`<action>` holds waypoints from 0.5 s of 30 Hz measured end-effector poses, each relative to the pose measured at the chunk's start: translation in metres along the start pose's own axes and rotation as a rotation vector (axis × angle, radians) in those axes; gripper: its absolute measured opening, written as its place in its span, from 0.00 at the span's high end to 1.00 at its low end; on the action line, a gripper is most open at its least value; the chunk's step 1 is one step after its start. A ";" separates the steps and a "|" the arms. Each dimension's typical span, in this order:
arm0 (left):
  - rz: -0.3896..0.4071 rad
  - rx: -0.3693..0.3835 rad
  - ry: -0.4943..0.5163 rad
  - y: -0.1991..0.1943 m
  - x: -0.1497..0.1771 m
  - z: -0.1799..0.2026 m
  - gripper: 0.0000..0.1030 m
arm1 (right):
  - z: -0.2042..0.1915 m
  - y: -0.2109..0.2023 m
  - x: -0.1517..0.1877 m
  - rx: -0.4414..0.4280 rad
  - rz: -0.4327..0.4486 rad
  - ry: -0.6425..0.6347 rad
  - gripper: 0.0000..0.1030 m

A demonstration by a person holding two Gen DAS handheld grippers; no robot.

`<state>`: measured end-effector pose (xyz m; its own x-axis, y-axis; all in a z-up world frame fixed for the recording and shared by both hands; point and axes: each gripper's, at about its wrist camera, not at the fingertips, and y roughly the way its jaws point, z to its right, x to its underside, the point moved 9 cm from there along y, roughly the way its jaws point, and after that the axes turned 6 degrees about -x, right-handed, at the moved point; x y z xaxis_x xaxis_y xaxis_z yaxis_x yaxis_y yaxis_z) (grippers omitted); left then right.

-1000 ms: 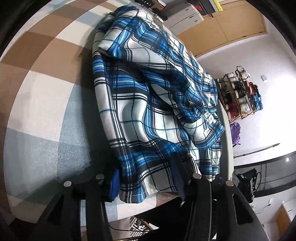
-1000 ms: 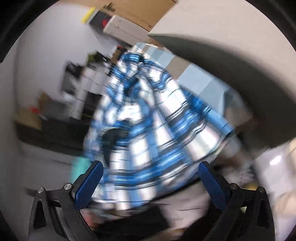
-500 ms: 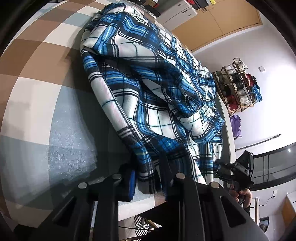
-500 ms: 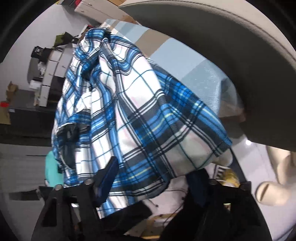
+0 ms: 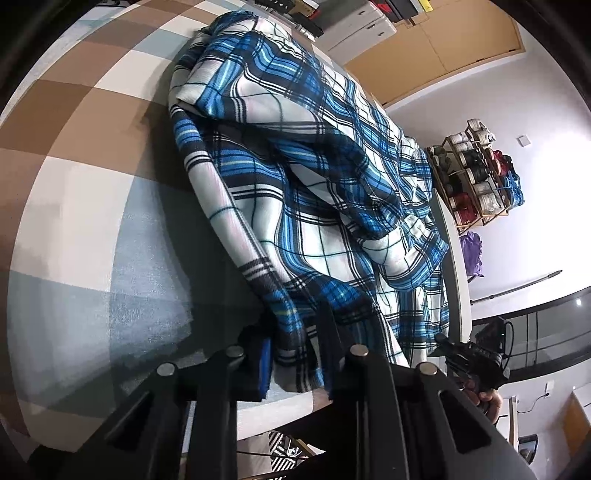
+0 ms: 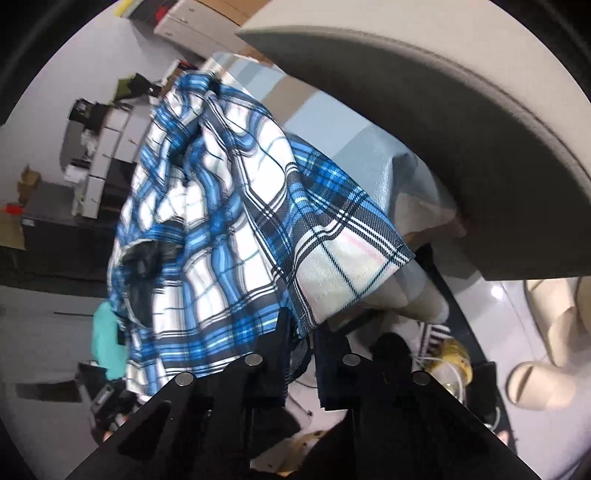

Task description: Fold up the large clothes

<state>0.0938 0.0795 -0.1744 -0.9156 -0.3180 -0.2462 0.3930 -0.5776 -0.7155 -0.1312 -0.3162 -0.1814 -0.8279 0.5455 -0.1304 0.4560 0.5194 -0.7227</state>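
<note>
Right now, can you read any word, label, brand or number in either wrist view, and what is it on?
None can be read.
Plaid garment: pattern only, no visible tag.
Checked tablecloth: no print.
Boxes on the far cabinets: any markings too small.
Spools on the wall rack: any labels too small.

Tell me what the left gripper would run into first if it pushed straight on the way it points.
The left gripper is closing on the hem of the crumpled blue, white and black plaid fabric garment. Straight on, it would likely plough into that garment's bunched folds, lying on the brown, white and grey checked tablecloth.
</note>
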 end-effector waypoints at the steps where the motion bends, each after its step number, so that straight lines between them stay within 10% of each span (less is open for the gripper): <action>1: -0.004 -0.003 0.005 0.001 0.000 0.001 0.91 | -0.004 0.000 -0.001 -0.017 0.005 -0.011 0.93; 15: 0.002 0.142 -0.038 -0.024 -0.012 0.005 1.00 | -0.075 -0.040 -0.048 -0.240 0.230 -0.107 0.97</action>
<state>0.0958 0.0936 -0.1513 -0.9121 -0.3457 -0.2206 0.4051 -0.6765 -0.6150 -0.0854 -0.3139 -0.0950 -0.7183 0.6005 -0.3513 0.6880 0.5377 -0.4874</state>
